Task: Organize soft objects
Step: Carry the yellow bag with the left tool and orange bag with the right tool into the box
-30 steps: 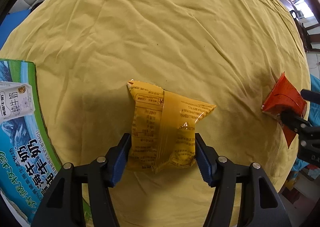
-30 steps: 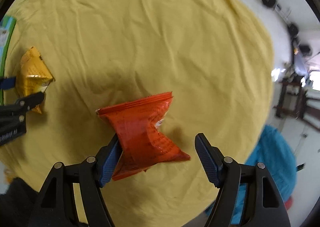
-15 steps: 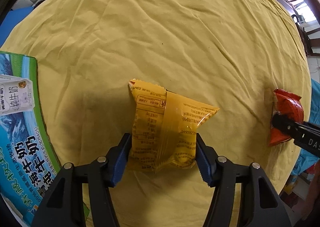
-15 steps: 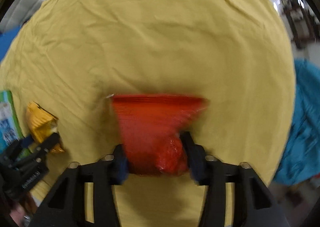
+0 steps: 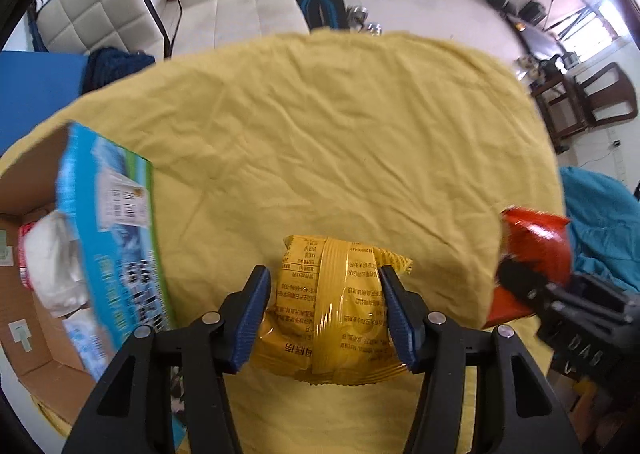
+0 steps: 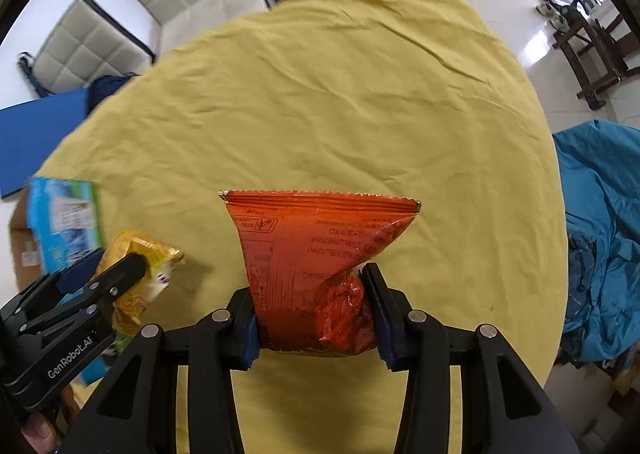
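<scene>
Left jaws: the left gripper (image 5: 322,314) is clamped on the yellow snack bag (image 5: 334,318), both blue pads pressed into its sides. Its jaws have just been closing further, and the bag bulges between them.
Right jaws: the right gripper (image 6: 312,318) is squeezing the red snack bag (image 6: 316,274) at its lower half, the film crumpled where the pads bite. Its jaws have just been closing too; 1 second ago the bag only leaned on 1 pad with the other standing clear.
What changed: both bags are up! A second ago each lay on the yellow cloth (image 5: 340,141); now both hang in the air over it, and the room beyond the table has swung into view.
Where the bags are: yellow bag near the left edge of the cloth, just beside the box; red bag over the middle-right, well apart from it.
Box: the open cardboard box (image 5: 36,334), with its blue printed flap (image 5: 116,238) standing up, already holds white soft packs (image 5: 56,262).
What it means: 2 pickups look done at once; carrying to the box looks like the step in hand.
Watch for: puffy, slippery film, so a loose pinch could let a bag slide.
</scene>
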